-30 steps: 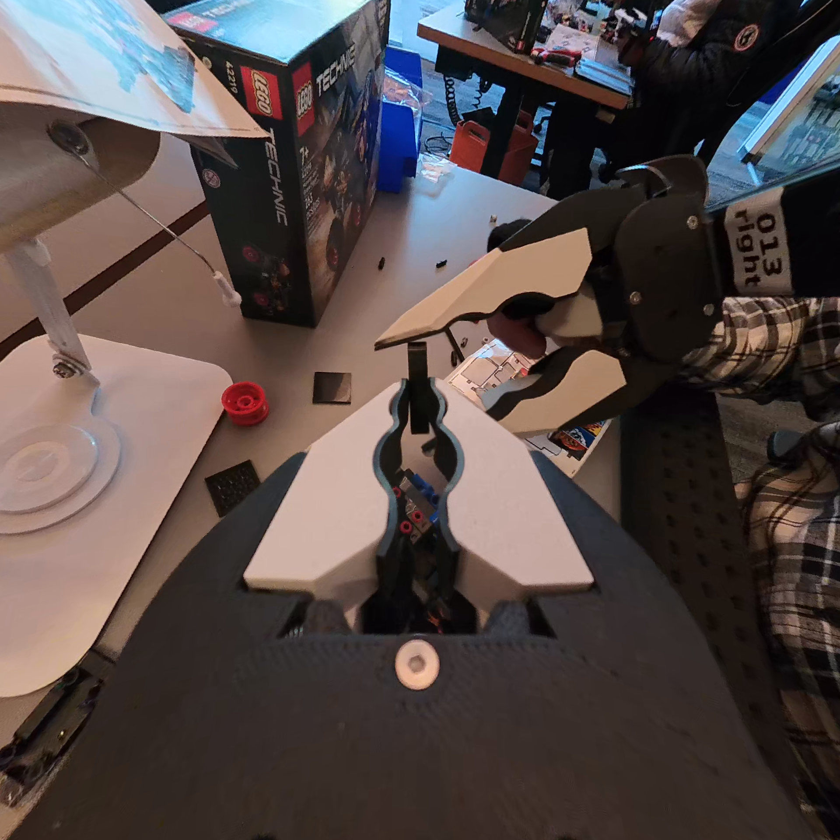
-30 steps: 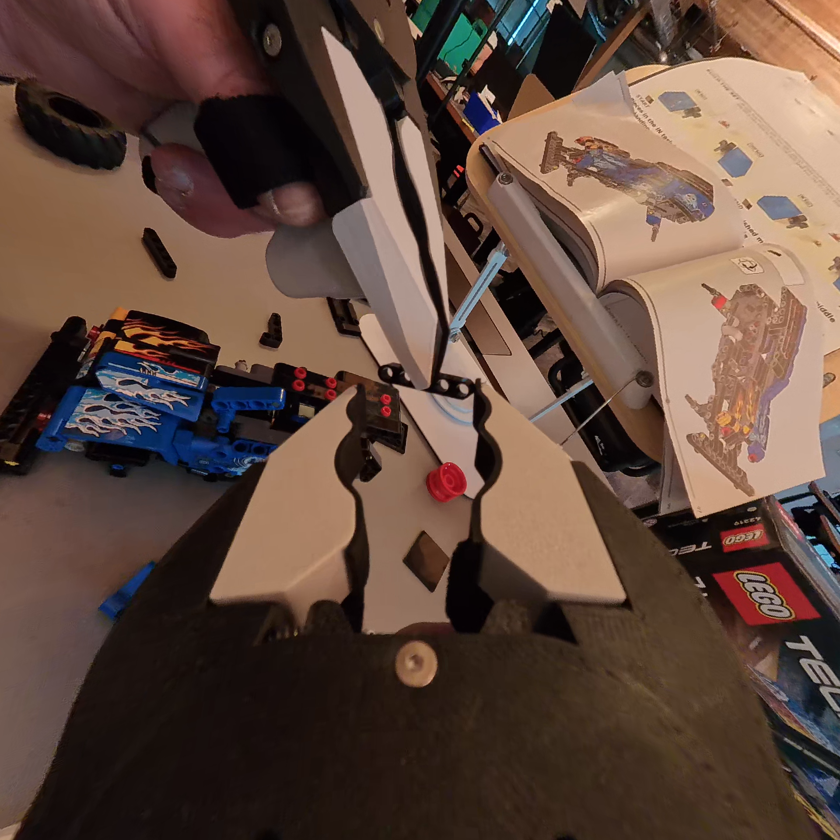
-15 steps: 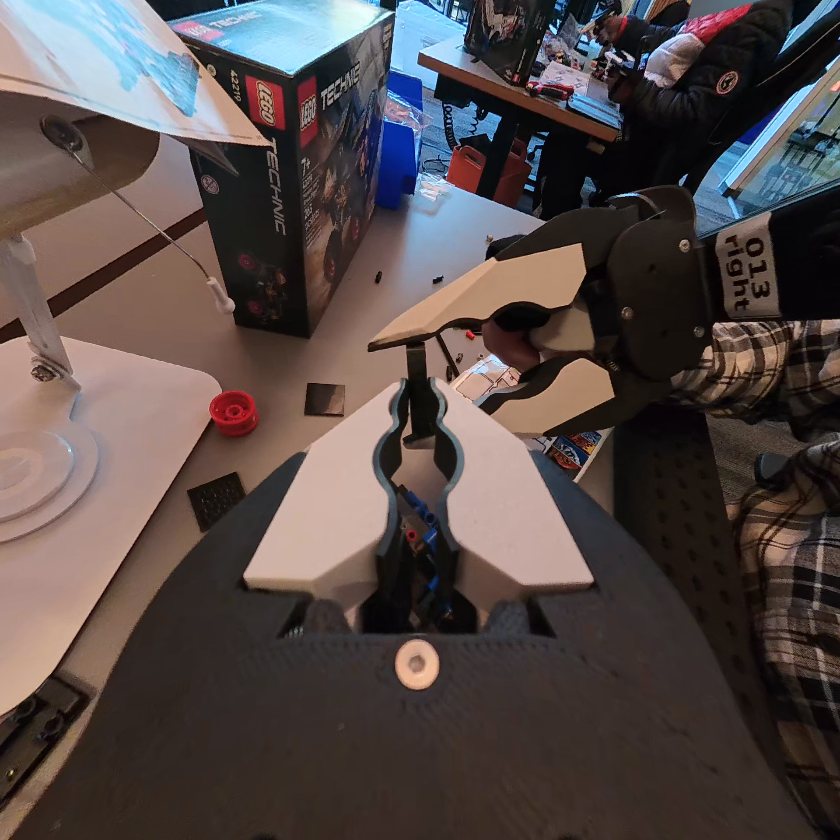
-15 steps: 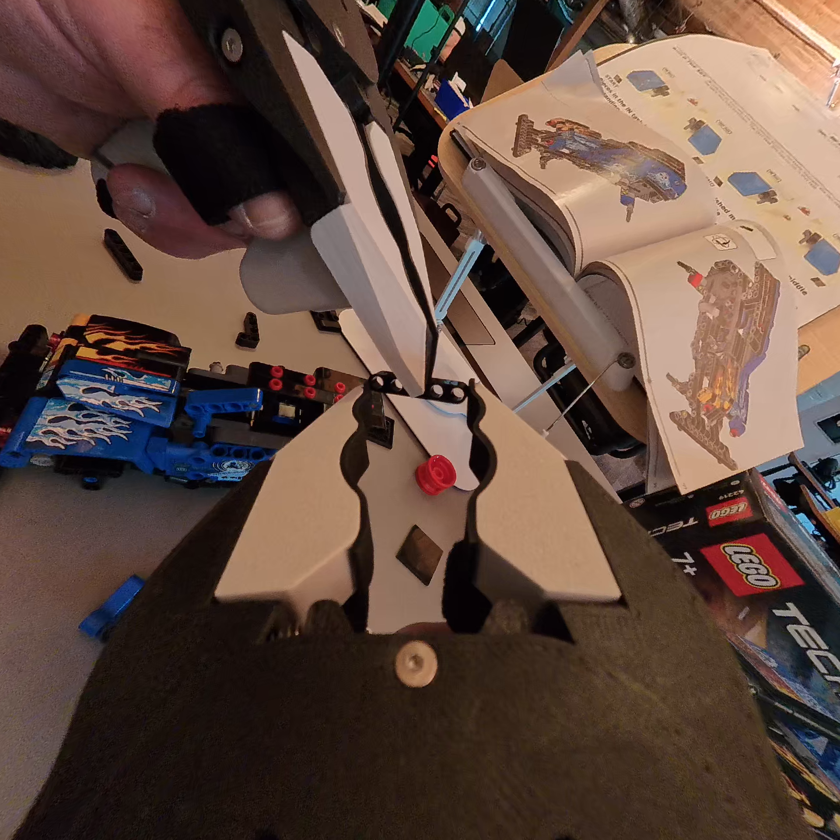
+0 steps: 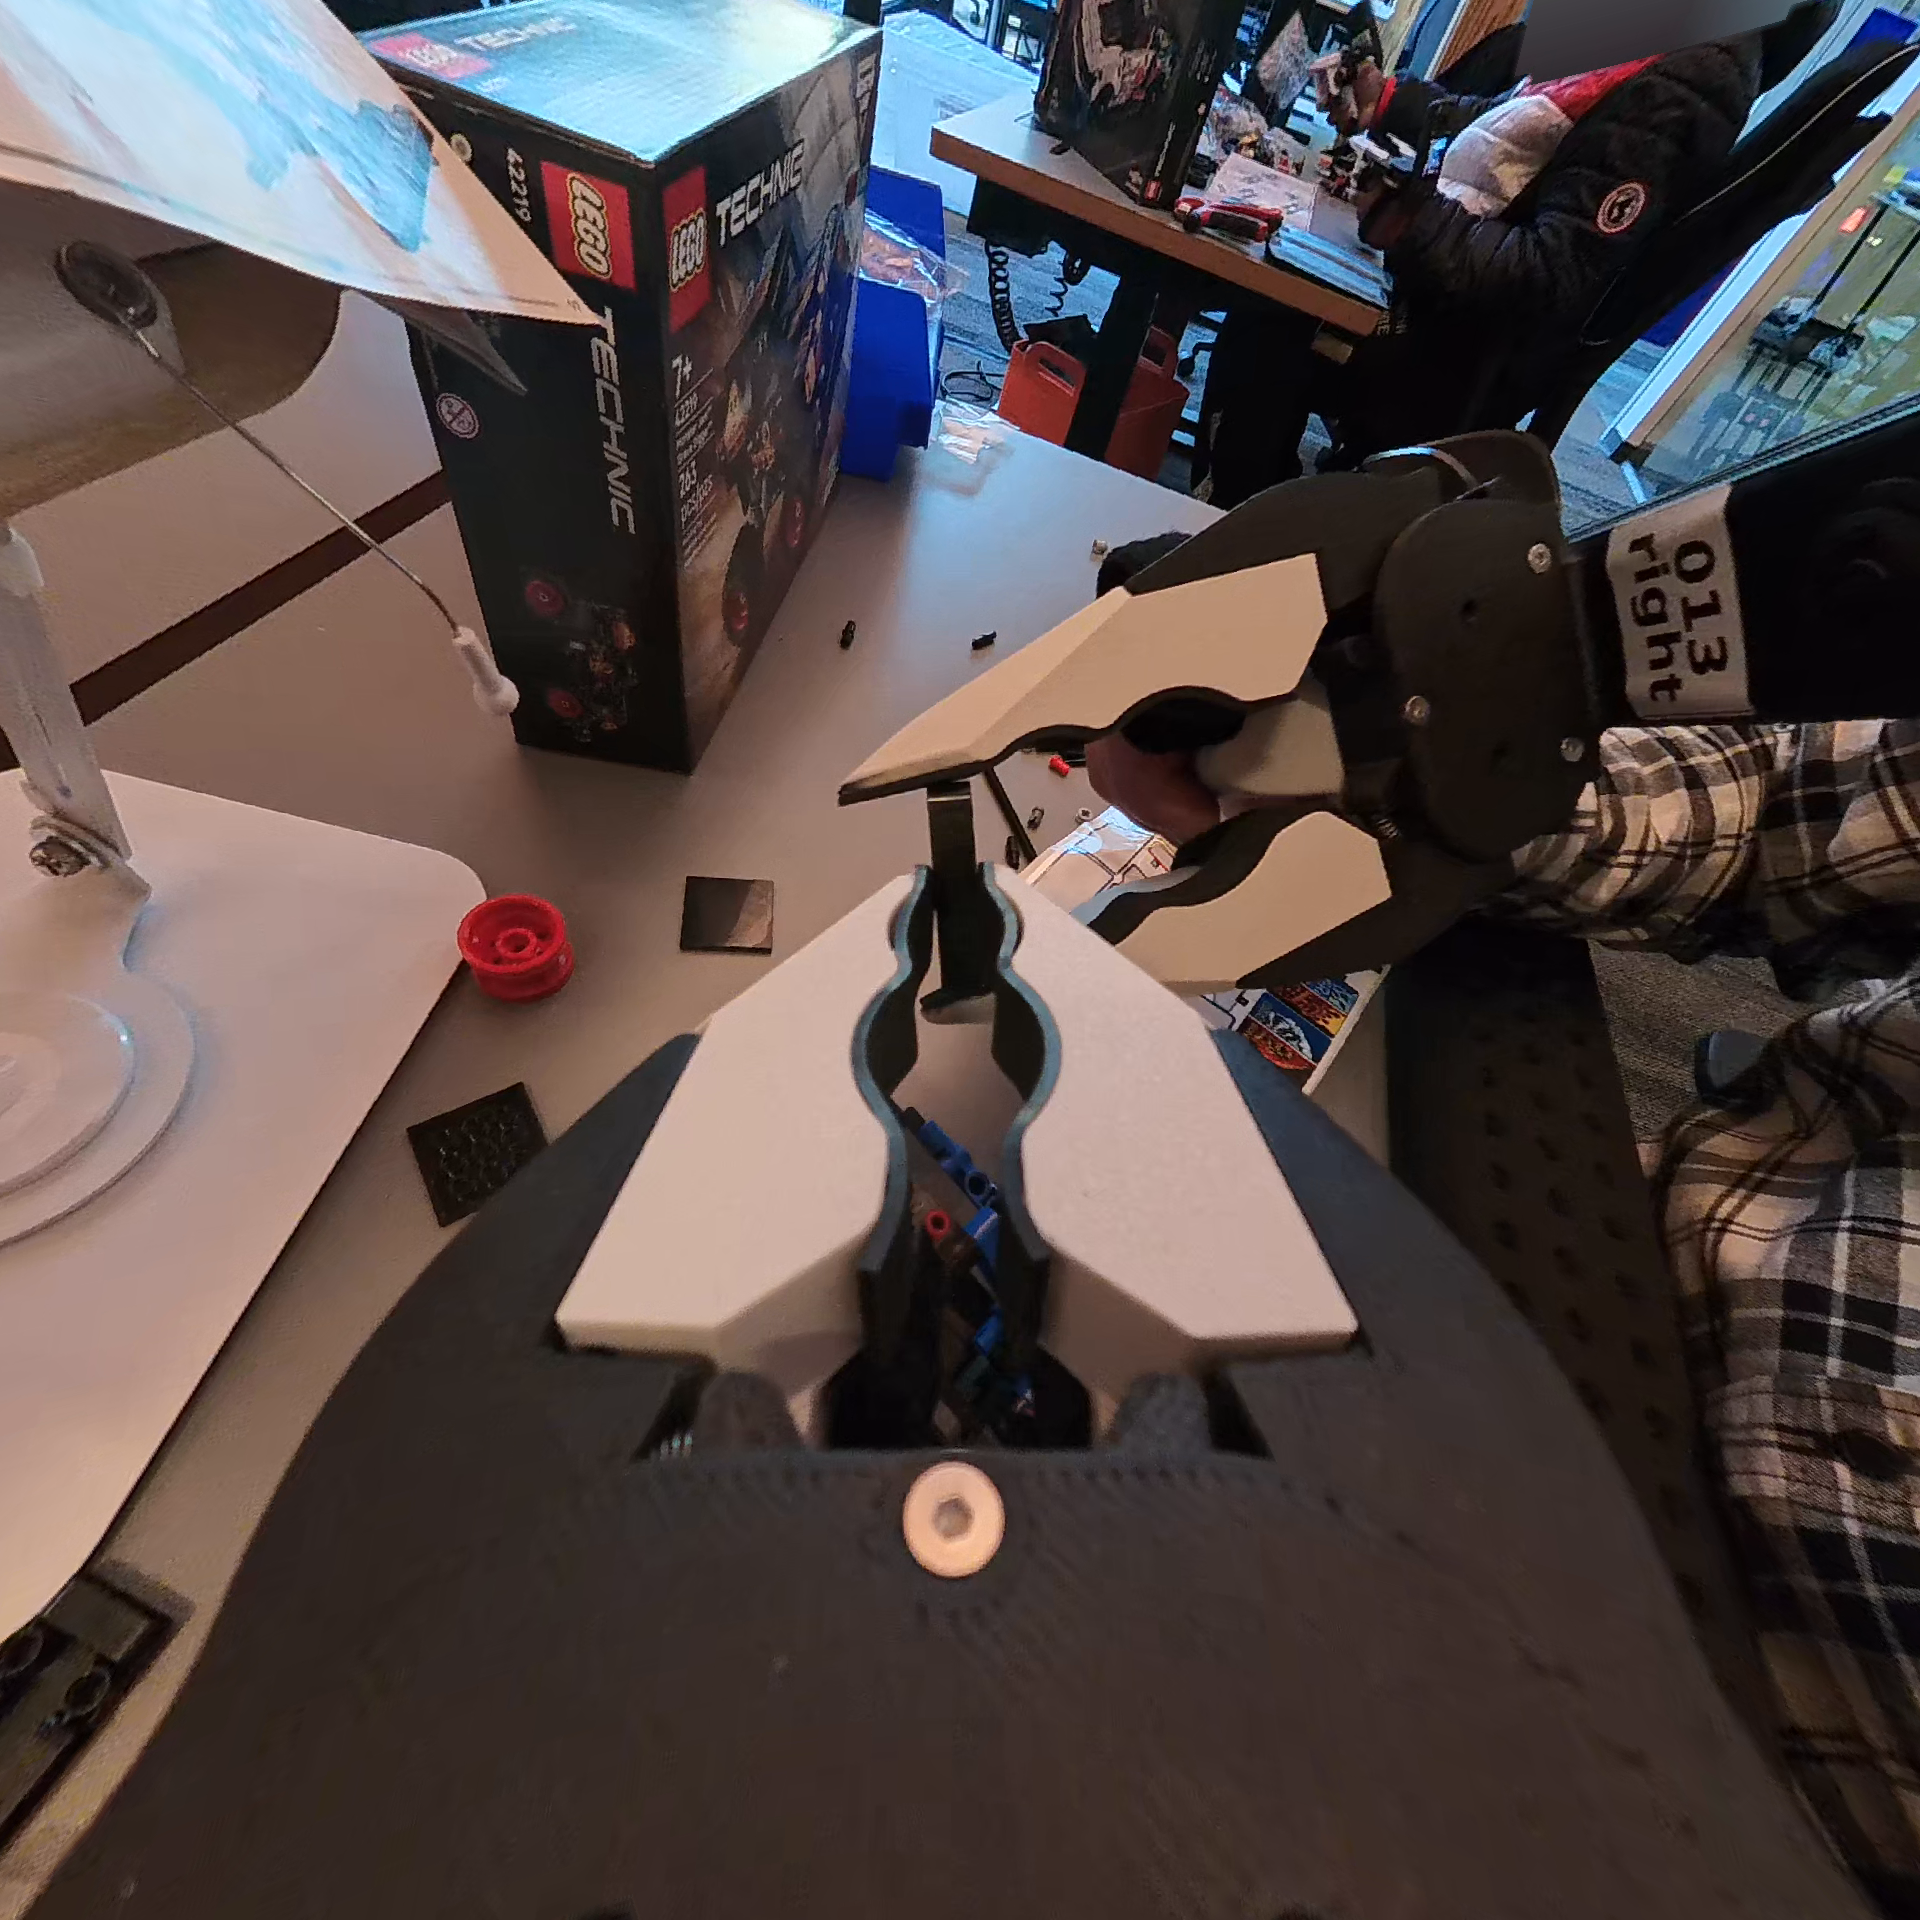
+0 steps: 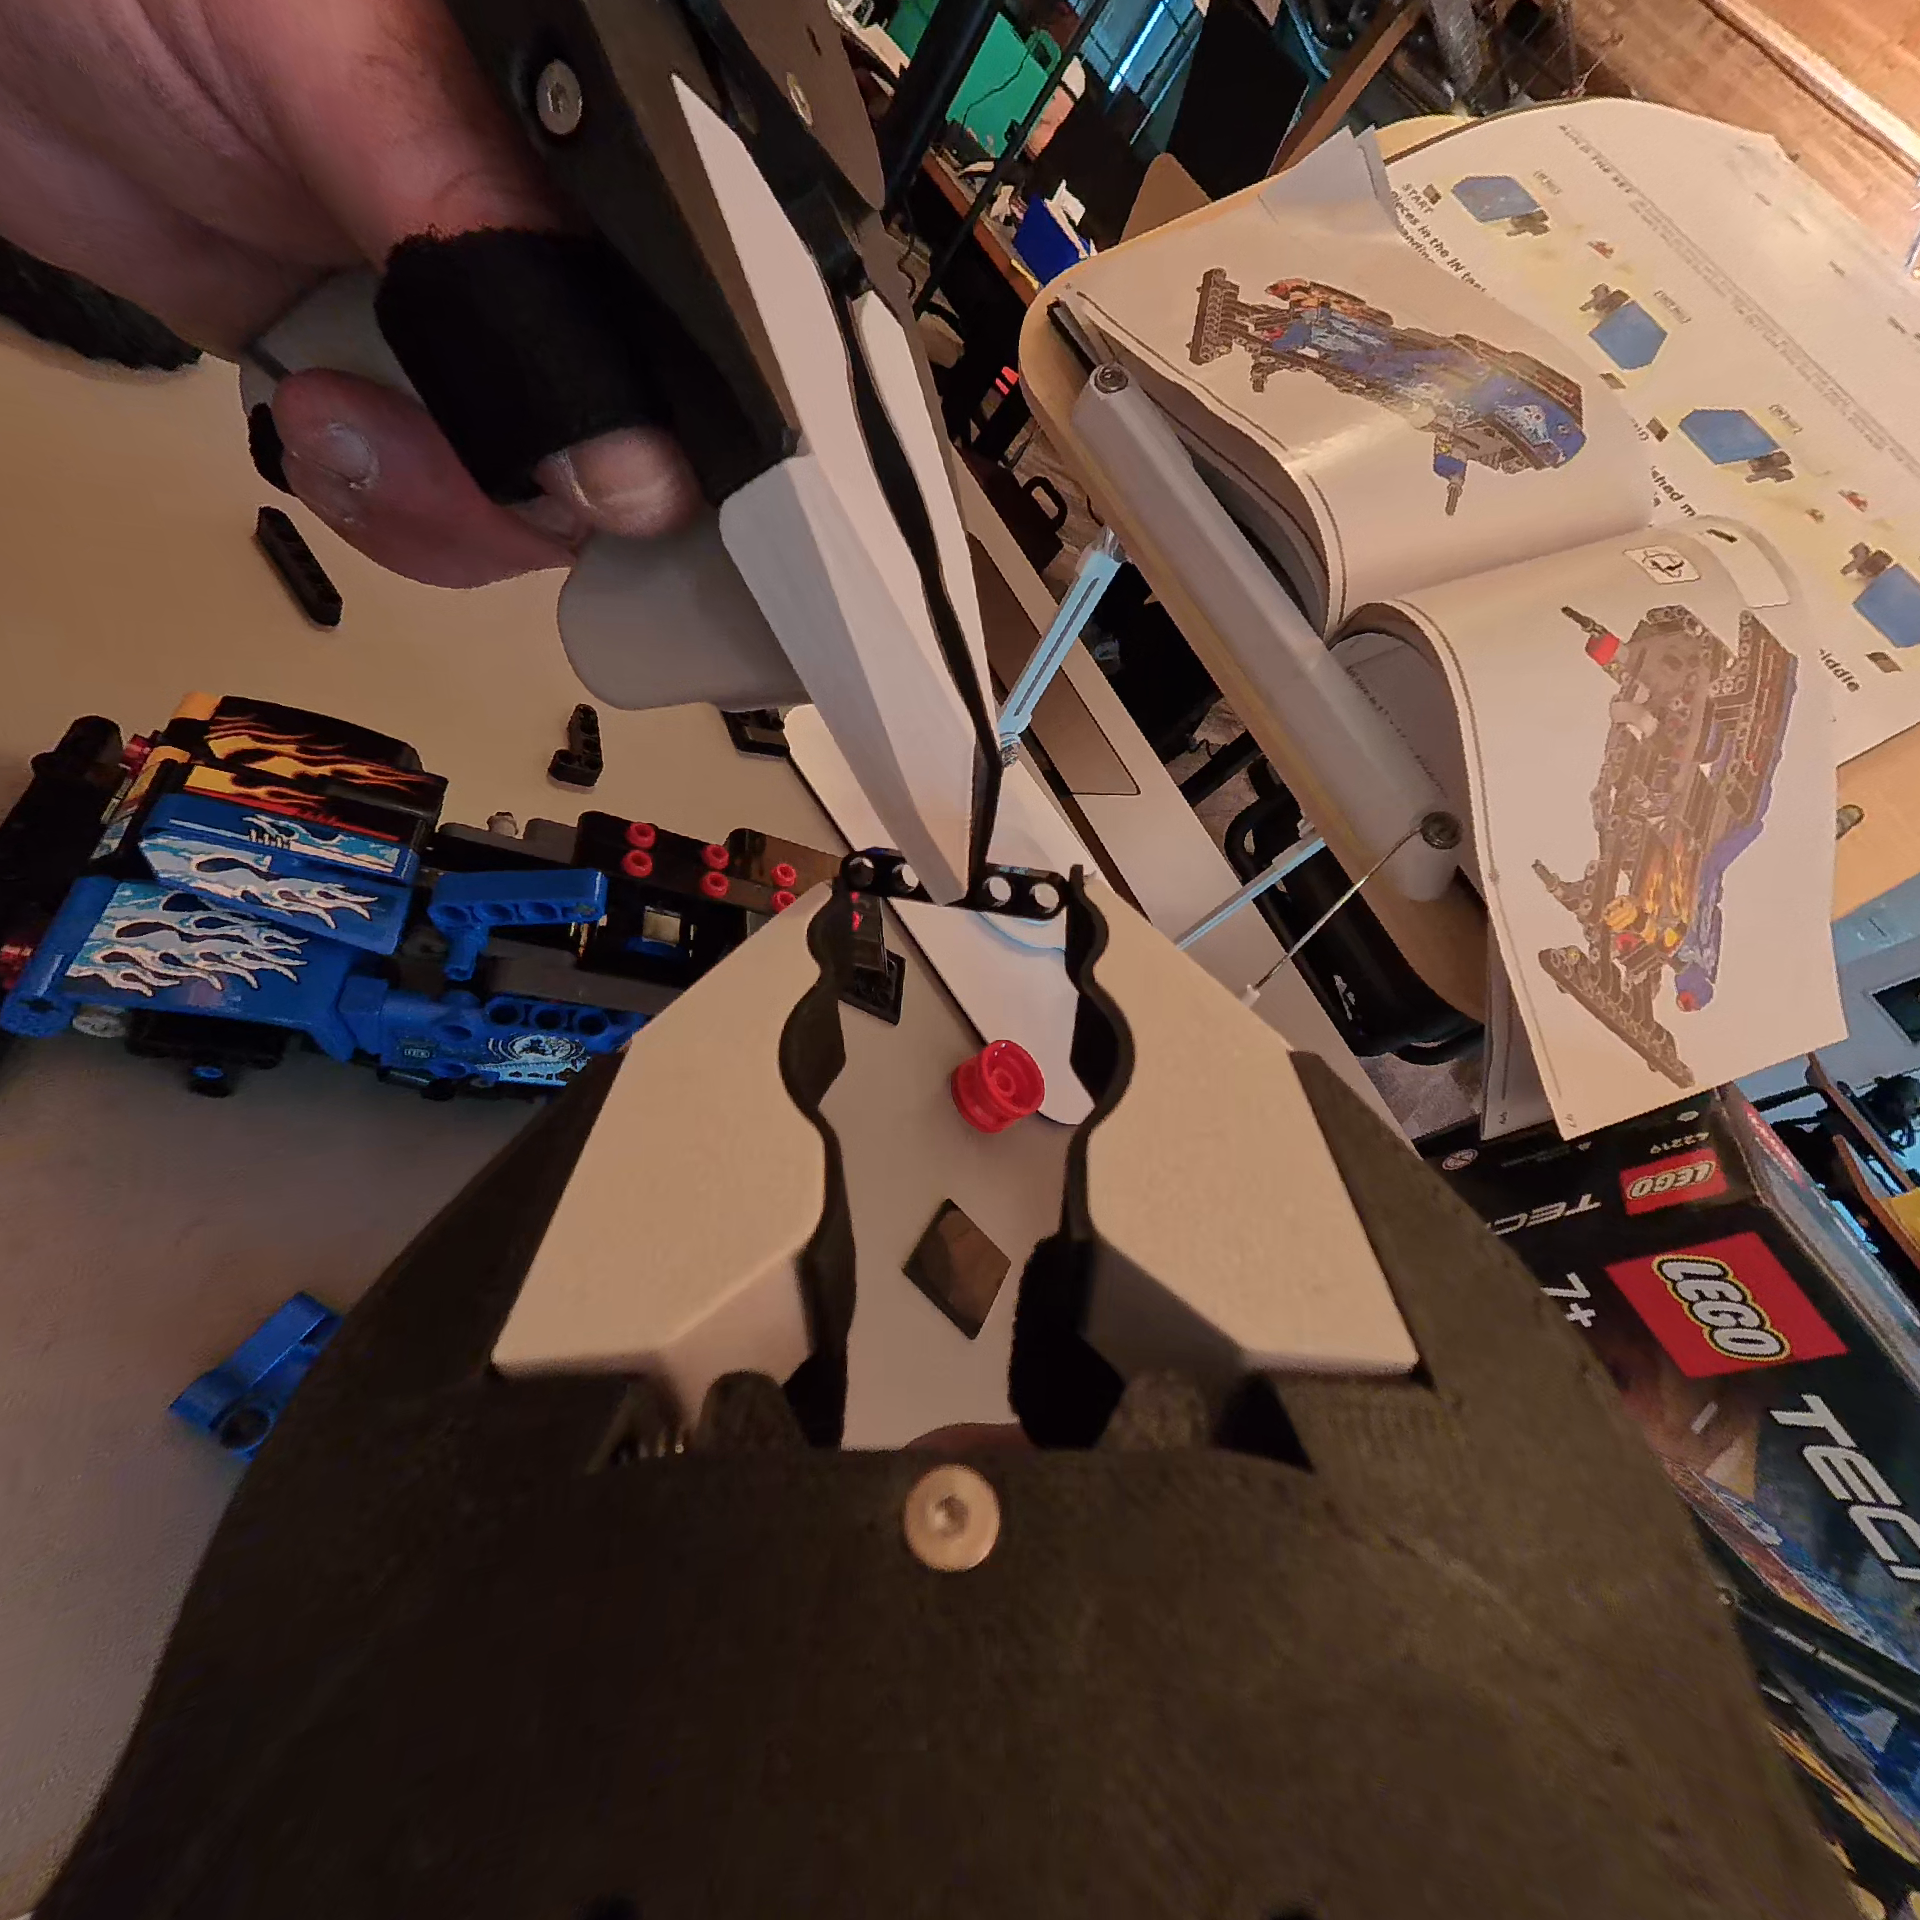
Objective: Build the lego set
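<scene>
My left gripper (image 5: 954,904) is shut on a short black beam with holes (image 5: 951,831) and holds it above the table. In the right wrist view it comes down from above (image 6: 971,868) and pinches the beam (image 6: 1013,891) at its middle. My right gripper (image 6: 956,894) is open, with a fingertip at each end of the beam. From the left wrist view the right gripper (image 5: 966,857) has its upper finger resting on the beam's top end. The blue and black vehicle with flame stickers (image 6: 312,935) lies on the table to the left.
A red wheel hub (image 5: 514,945), a black square tile (image 5: 727,914) and a black plate (image 5: 478,1148) lie on the table. The set's box (image 5: 644,395) stands behind. The instruction booklet (image 6: 1455,520) sits on a stand with a white base (image 5: 208,1039). A blue piece (image 6: 255,1361) lies nearby. From either gripper's tips it is about 15 centimeters to the blue piece (image 6: 255,1361).
Both grippers have drifted slightly together with the beam. The left grip and the right gripper's opening look the same.
</scene>
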Tool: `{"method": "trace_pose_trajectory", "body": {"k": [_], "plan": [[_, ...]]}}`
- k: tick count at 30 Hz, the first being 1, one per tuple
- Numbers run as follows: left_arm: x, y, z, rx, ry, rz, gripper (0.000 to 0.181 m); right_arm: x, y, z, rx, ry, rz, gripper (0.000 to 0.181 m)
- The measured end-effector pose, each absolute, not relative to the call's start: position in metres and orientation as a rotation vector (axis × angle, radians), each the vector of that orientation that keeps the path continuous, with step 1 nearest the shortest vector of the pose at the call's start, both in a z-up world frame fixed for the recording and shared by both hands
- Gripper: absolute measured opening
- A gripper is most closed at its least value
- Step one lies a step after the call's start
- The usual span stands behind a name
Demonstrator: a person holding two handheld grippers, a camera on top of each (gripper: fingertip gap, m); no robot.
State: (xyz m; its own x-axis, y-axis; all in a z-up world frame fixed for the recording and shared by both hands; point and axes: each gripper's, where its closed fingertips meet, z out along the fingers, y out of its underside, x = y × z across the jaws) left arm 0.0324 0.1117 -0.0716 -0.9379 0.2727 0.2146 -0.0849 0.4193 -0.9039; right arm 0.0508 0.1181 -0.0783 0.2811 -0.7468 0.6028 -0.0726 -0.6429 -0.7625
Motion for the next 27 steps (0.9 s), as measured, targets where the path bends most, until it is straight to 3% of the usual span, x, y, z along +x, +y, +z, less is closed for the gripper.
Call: {"method": "trace_pose_trajectory", "body": {"k": [27], "plan": [[0.0348, 0.1157, -0.0672, -0.168, -2.319, 1.542, 0.010, 0.0480, 0.1204, -0.0739, -1.903, 0.718, -1.362, 0.038]]}}
